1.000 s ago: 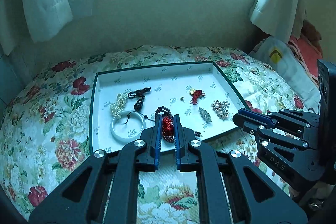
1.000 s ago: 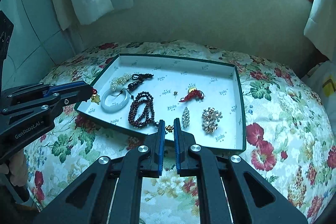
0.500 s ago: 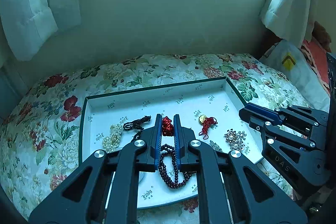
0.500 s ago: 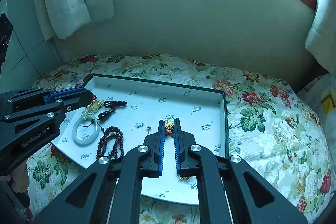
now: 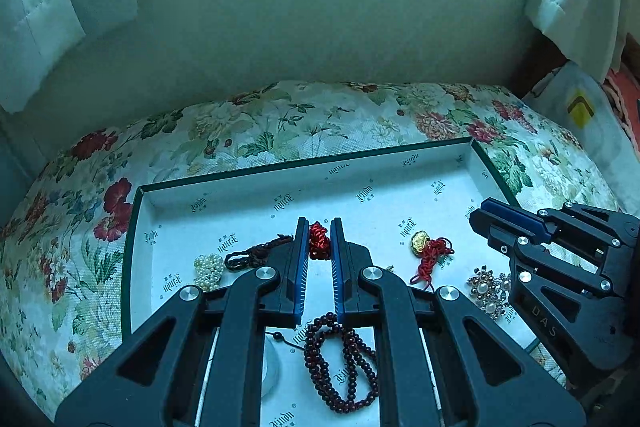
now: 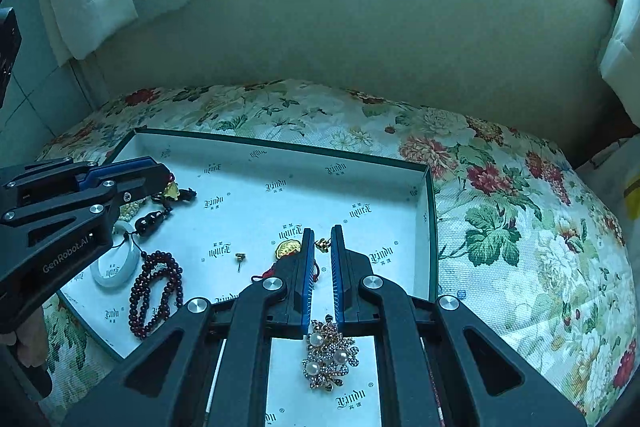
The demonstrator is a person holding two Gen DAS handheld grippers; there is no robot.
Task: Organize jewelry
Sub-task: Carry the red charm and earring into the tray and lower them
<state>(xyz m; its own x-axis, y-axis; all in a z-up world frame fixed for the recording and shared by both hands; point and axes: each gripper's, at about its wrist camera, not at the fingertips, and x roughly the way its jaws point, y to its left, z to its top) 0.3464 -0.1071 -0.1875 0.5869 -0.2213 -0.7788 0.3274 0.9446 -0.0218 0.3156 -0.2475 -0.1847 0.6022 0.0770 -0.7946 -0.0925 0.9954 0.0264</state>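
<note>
Your left gripper (image 5: 319,243) is clamped on a red knotted cord charm (image 5: 319,245), which sits between the blue pads near their tips; in the right wrist view a small gold piece (image 6: 172,190) hangs at those tips. Your right gripper (image 6: 322,247) has its pads narrowly parted, with a small gold charm (image 6: 321,245) between the tips; you cannot tell whether they actually grip it.

Both grippers hover over the white-lined tray (image 5: 248,183), which rests on the floral bedspread (image 5: 280,123) with its long axis running left to right. The dark red bead strand (image 5: 344,363) lies in a loop at the near edge, its length running near to far. The pearl cluster (image 5: 209,269) is at the left, the gold ingot with red cord (image 5: 426,251) right of centre, and the pearl-and-rhinestone brooch (image 6: 329,357) lies near the right.
</note>
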